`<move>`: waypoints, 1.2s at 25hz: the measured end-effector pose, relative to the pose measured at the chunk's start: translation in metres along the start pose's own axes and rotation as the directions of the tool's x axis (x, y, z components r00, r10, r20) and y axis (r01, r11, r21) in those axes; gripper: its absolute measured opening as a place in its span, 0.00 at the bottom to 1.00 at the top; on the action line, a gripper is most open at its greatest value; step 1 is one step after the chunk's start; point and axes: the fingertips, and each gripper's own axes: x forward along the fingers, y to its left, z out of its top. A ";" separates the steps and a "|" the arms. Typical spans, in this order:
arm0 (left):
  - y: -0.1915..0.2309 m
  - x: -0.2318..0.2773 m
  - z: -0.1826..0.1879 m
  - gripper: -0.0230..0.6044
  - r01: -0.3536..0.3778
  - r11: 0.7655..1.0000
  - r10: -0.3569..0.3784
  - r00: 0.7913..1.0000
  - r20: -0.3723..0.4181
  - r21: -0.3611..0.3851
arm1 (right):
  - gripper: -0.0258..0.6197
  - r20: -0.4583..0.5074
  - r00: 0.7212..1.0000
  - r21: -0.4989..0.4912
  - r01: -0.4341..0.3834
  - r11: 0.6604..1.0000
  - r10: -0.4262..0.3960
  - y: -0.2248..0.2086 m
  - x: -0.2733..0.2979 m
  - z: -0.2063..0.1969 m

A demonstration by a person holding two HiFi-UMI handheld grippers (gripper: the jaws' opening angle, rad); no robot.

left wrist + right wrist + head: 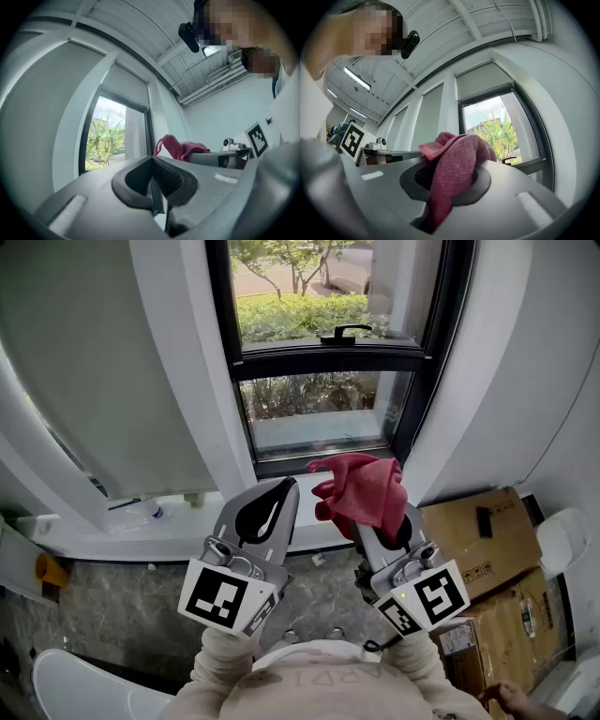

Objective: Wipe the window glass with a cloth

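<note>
A red cloth (361, 488) is bunched in my right gripper (386, 521), which is shut on it; in the right gripper view the cloth (454, 176) spills out over the closed jaws. My left gripper (279, 491) is shut with nothing in it, its jaws meeting (154, 187). Both are held low in front of the window glass (319, 418), short of touching it. The window has a dark frame and a black handle (345, 333) on the upper sash. From the left gripper view the cloth (180, 147) shows off to the right.
A white sill (150, 531) runs below the window with a small bottle (141, 511) on it. Cardboard boxes (483, 549) stand at the right. White wall panels flank the window. A person's hand (511, 699) shows at bottom right.
</note>
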 end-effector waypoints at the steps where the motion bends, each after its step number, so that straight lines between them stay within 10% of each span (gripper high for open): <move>1: 0.000 0.000 0.000 0.04 0.000 1.000 0.000 1.000 0.000 0.000 | 0.14 0.001 1.000 0.000 0.000 1.000 0.000 0.000 0.000 0.000; 30: 0.065 0.044 -0.034 0.04 0.062 0.998 -0.062 0.998 0.017 -0.023 | 0.14 0.013 0.998 0.022 0.058 0.998 -0.058 -0.026 0.062 -0.033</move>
